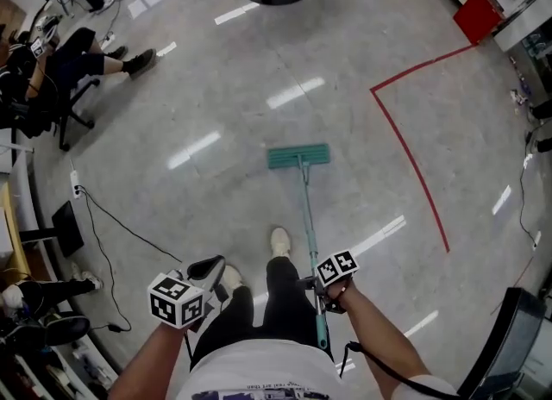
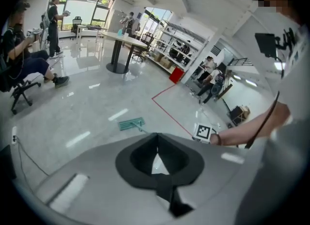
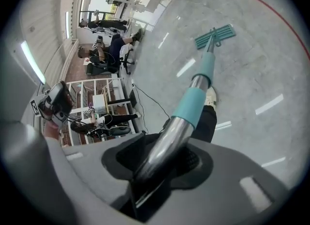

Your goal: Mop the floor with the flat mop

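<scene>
Right gripper (image 3: pixel 162 157) clamped on the upper mop handle (image 1: pixel 306 213). Mop head (image 1: pixel 298 156) lies flat mid-floor (image 1: pixel 216 88), beside the red line (image 1: pixel 405 144). Left gripper (image 2: pixel 156 157) pressed together, empty. Advice: add it lower on the handle, keep the head flat, overlap strokes.

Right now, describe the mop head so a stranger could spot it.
Find the red tape line on the grey floor. Left of it in the head view lies the mop head, a flat teal rectangle ending a slim handle. Nothing else lying there is teal.
</scene>
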The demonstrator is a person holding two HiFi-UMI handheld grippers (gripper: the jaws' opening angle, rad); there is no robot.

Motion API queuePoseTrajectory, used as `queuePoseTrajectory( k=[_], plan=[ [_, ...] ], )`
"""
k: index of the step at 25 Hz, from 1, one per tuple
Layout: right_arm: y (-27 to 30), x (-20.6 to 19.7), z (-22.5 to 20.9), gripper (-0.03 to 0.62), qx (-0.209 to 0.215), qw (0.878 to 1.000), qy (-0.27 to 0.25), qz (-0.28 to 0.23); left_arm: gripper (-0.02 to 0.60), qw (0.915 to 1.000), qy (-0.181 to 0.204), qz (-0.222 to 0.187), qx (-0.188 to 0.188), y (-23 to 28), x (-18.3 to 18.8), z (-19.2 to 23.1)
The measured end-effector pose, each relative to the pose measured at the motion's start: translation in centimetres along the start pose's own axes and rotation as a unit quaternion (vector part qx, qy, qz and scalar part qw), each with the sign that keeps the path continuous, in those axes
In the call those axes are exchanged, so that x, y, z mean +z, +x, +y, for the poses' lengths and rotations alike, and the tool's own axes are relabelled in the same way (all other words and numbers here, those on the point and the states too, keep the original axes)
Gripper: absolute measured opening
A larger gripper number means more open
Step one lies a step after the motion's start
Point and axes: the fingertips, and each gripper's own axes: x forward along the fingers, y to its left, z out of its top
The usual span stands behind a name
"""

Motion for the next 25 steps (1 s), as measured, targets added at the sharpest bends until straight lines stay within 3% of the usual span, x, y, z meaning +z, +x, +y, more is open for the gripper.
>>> queuePoseTrajectory(
  k=[7, 25],
  plan=[
    [-1.3, 1.6, -0.4, 0.151, -0.021, 1.000, -0.004, 0.012, 0.003, 1.0000, -0.006, 0.003, 0.002, 1.1, 1.7, -0.8],
    [-3.1, 11.2, -0.4, 0.152, -0.048, 0.999, -0.018, 0.011, 0.005, 0.9992, -0.021, 0.009, 0.032, 0.8, 2.2, 1.6]
  ],
)
